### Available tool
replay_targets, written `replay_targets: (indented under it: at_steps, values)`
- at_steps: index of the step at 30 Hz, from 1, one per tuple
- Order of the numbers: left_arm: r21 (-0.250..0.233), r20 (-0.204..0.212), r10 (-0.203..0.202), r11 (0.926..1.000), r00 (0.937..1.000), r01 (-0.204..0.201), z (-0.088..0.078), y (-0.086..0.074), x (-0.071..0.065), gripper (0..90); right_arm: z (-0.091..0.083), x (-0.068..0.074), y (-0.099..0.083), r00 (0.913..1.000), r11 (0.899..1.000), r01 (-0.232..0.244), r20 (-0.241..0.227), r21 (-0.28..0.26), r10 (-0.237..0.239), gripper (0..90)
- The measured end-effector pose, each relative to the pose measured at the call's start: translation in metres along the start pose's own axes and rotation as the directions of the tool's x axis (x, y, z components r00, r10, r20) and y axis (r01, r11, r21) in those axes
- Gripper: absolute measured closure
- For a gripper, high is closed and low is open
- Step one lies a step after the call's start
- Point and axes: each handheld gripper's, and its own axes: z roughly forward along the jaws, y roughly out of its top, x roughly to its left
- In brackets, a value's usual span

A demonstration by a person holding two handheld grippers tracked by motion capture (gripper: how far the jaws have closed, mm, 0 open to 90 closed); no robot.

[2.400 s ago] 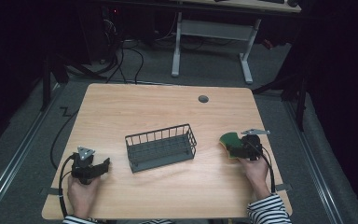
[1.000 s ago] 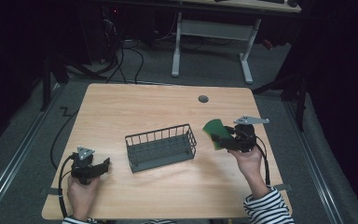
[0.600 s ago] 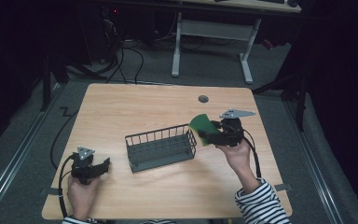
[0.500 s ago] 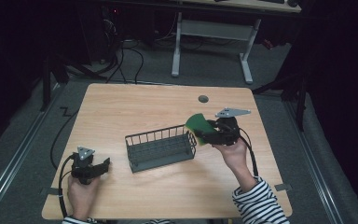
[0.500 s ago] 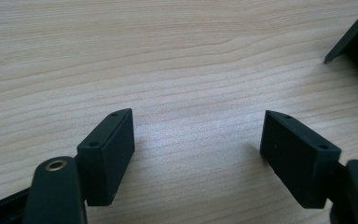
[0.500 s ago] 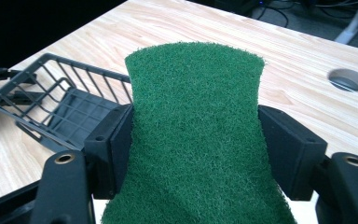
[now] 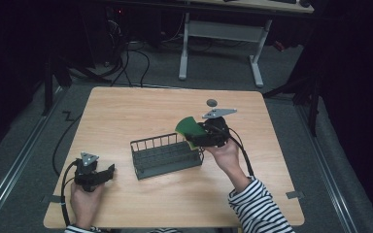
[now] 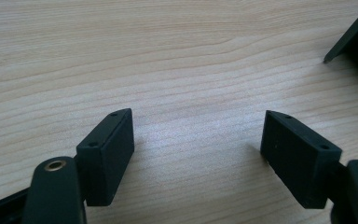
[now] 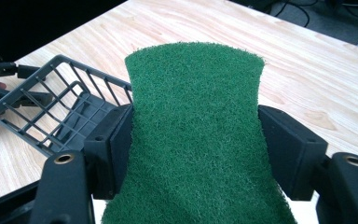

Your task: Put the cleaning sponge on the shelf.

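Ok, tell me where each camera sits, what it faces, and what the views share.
High view: above the person's side, looking forward and down on the table; both forearms, left tool, right tool.
Left gripper view: rides the left tool, facing bare tabletop between open jaws.
Right gripper view: rides the right tool, its jaws squeezing a green scouring pad.
Shared: the wire basket and the pad.
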Motion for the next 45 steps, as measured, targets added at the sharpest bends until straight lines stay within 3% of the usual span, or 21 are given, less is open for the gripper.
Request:
replay_targets:
  at_steps: [15,32,37,45]
  values:
    - [-0.003,0.007,-0.009,1.0000,0.9999,0.009,0.000,0.000,0.001,26.4,0.028,0.016,0.001,0.9972,0.997,0.065,0.034,0.052,-0.066,30.5]
    - [-0.002,0.006,-0.006,1.0000,1.0000,0.006,0.000,0.000,0.001,26.4,0.036,0.017,-0.005,0.9957,0.991,0.082,0.032,0.108,-0.086,29.9]
    - [-0.001,0.006,-0.005,1.0000,1.0000,0.005,0.000,0.000,0.001,26.4,0.037,0.016,-0.009,0.9978,0.994,0.060,0.022,0.095,-0.062,30.0]
    - [-0.001,0.005,-0.004,1.0000,1.0000,0.004,0.000,0.000,0.001,26.4,0.038,0.018,-0.011,0.9963,0.992,0.075,0.035,0.104,-0.079,30.1]
